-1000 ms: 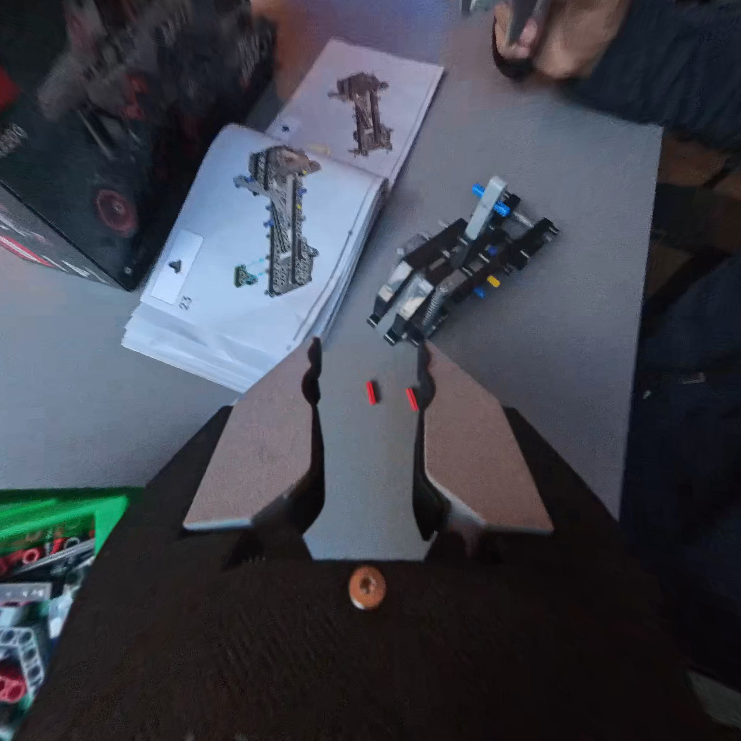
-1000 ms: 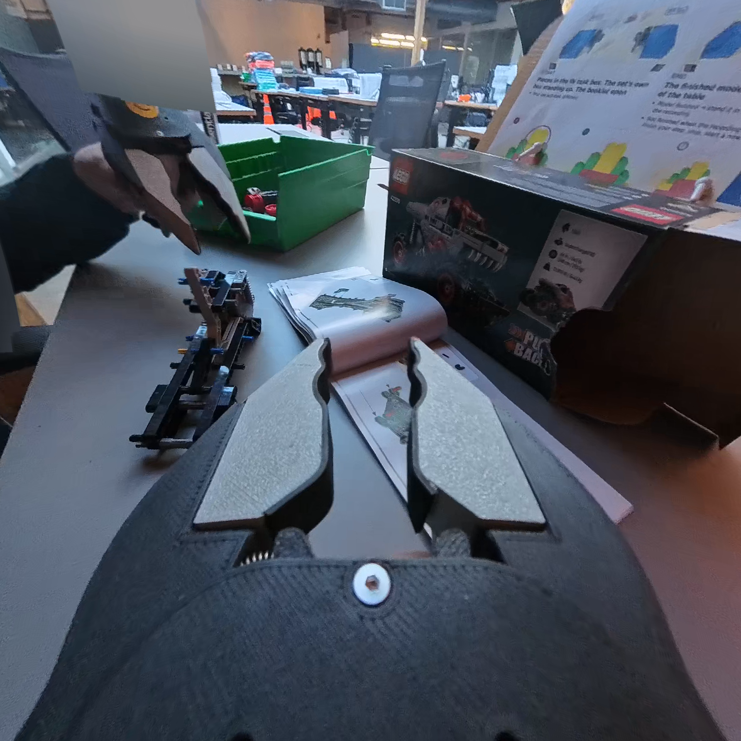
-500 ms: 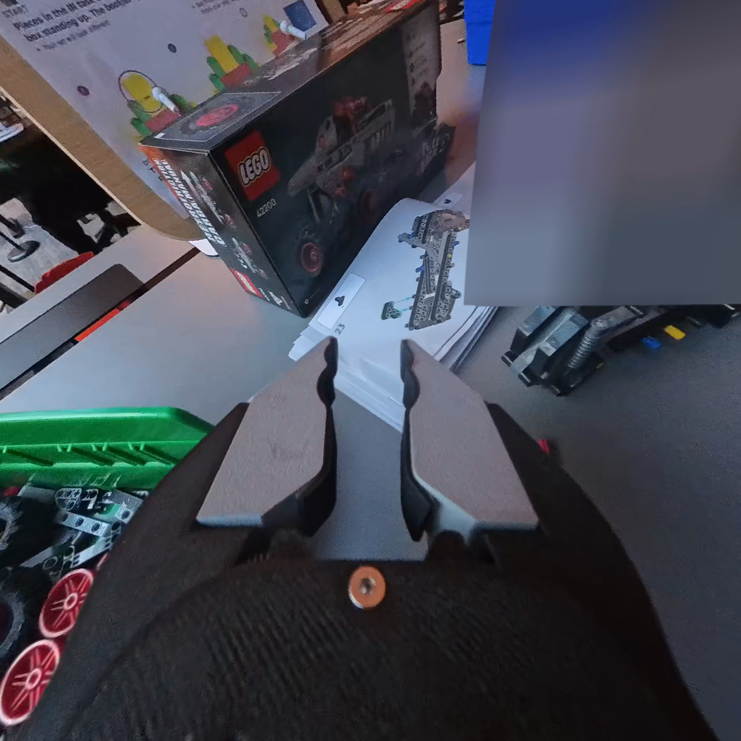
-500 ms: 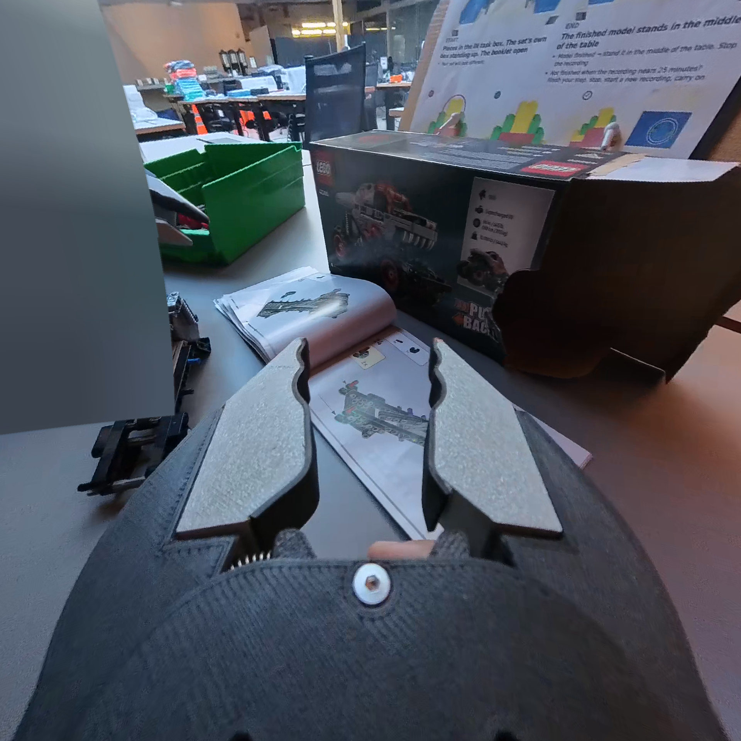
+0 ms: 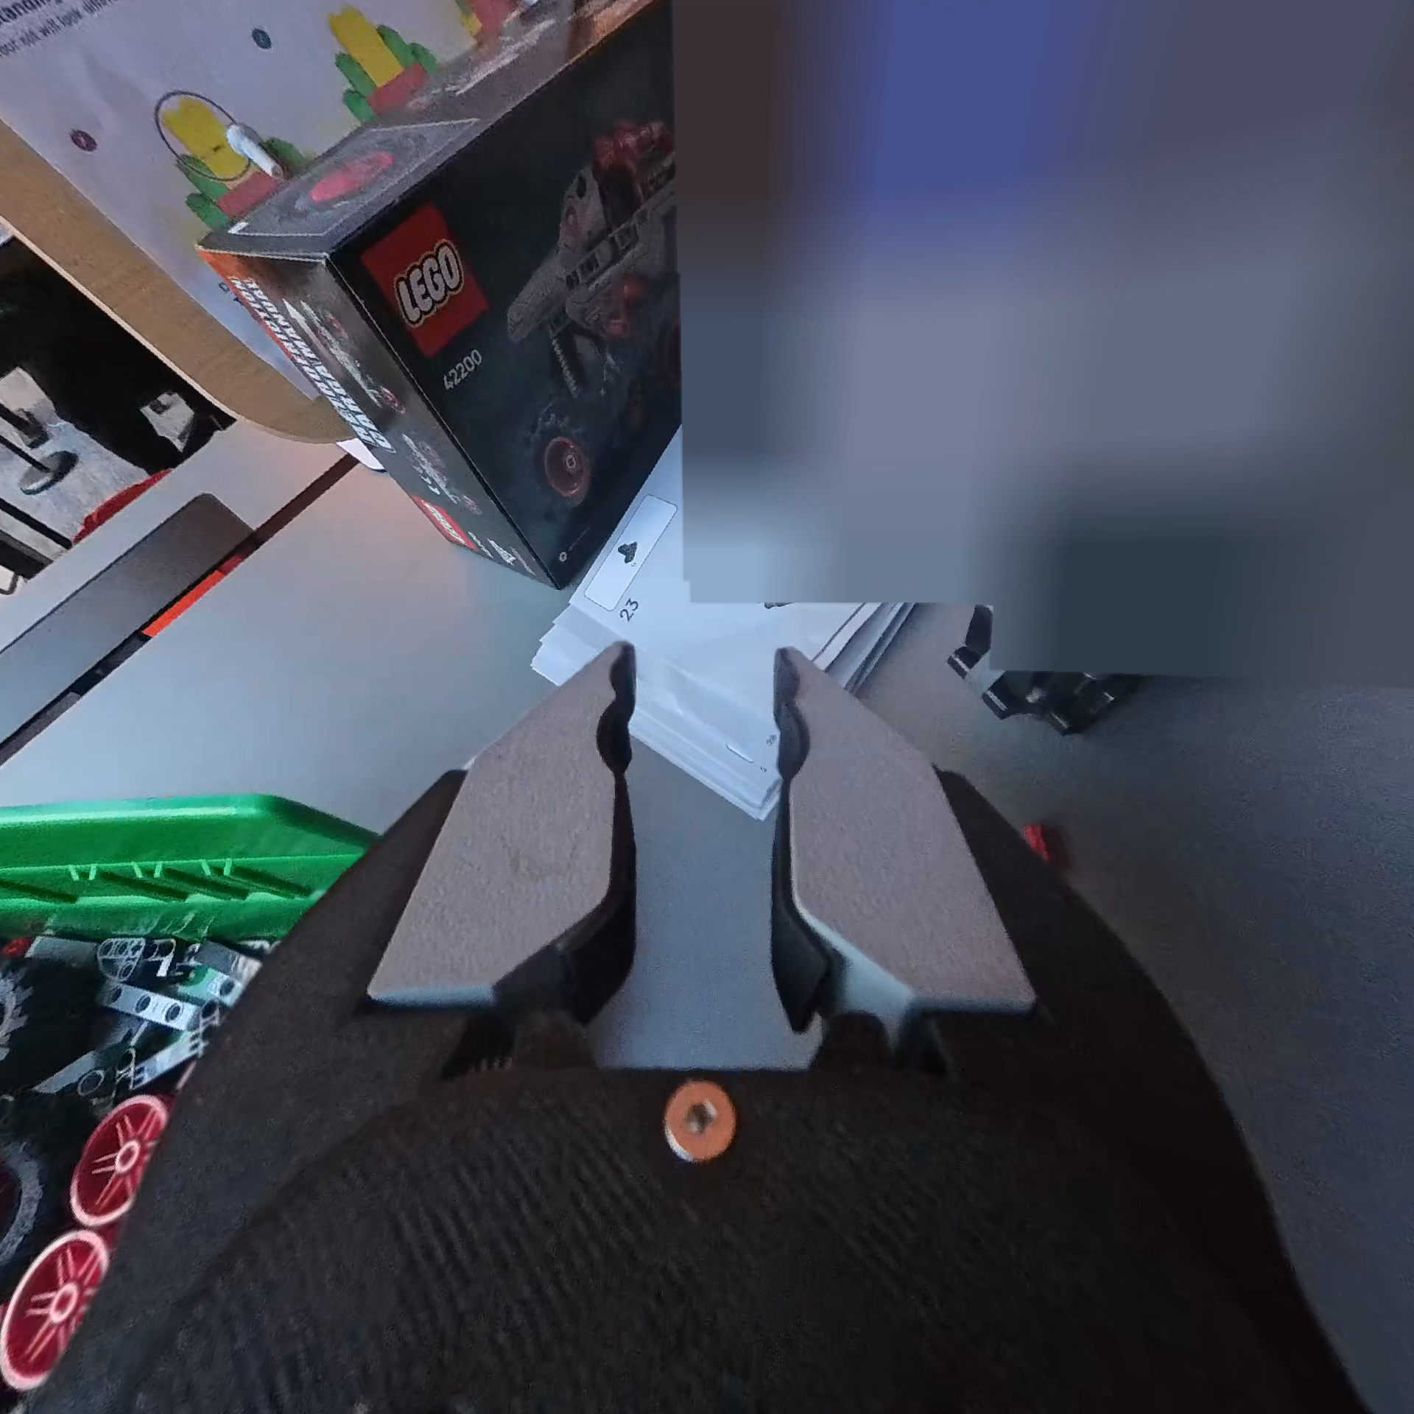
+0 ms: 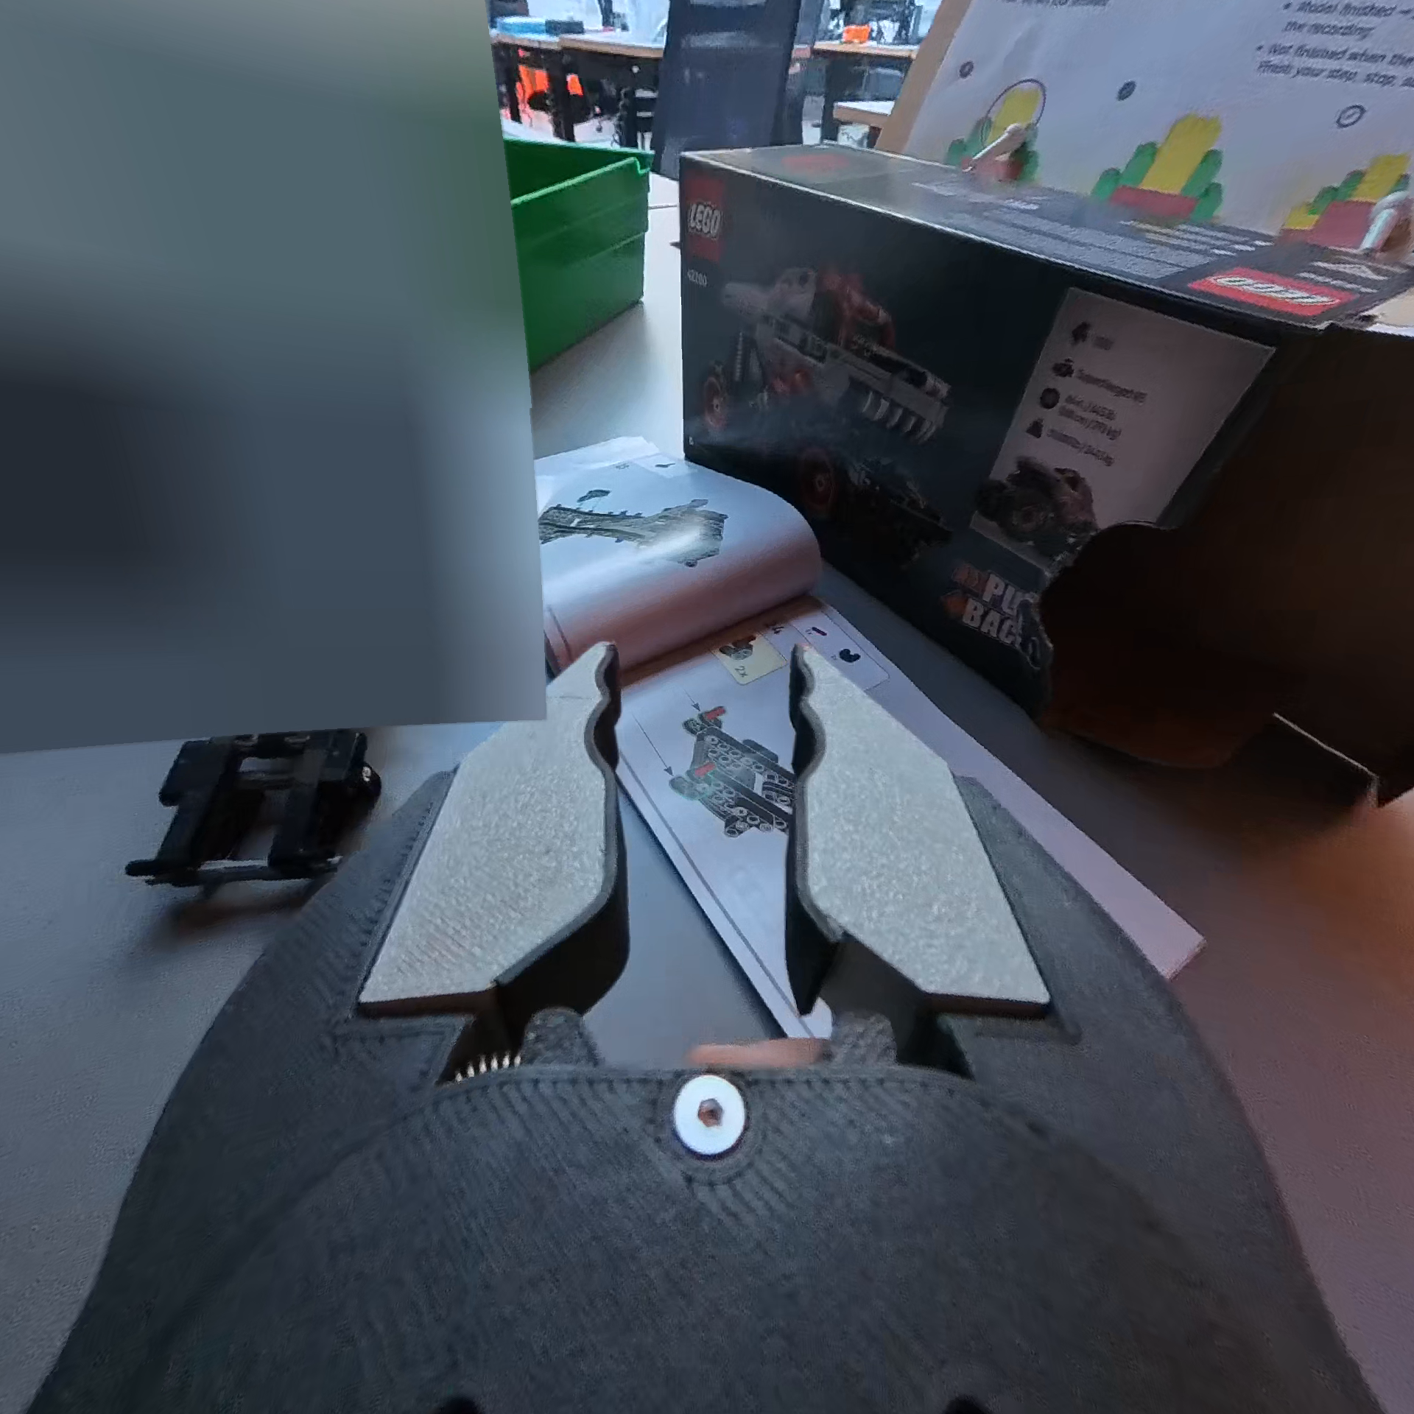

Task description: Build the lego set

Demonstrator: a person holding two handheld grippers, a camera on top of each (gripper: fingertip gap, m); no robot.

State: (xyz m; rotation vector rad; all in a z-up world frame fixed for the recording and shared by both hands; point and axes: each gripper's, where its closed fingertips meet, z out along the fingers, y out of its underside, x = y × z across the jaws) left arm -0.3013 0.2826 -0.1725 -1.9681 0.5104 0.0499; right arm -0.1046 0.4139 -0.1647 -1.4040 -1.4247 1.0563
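Left gripper (image 5: 702, 666) and right gripper (image 6: 702, 666), both spread (holding nothing), hover over the open white paper instruction booklet (image 6: 734, 773).

The instruction booklet (image 6: 673, 535) lies open on the table (image 6: 92, 956), directly before the set box (image 6: 880, 367). The part-built chassis (image 6: 260, 796) sits left of the booklet. The parts bin (image 6: 581, 229) stands behind, left of the box.

L gripper (image 5: 704, 666) jaws apart, R gripper (image 6: 702, 666) same
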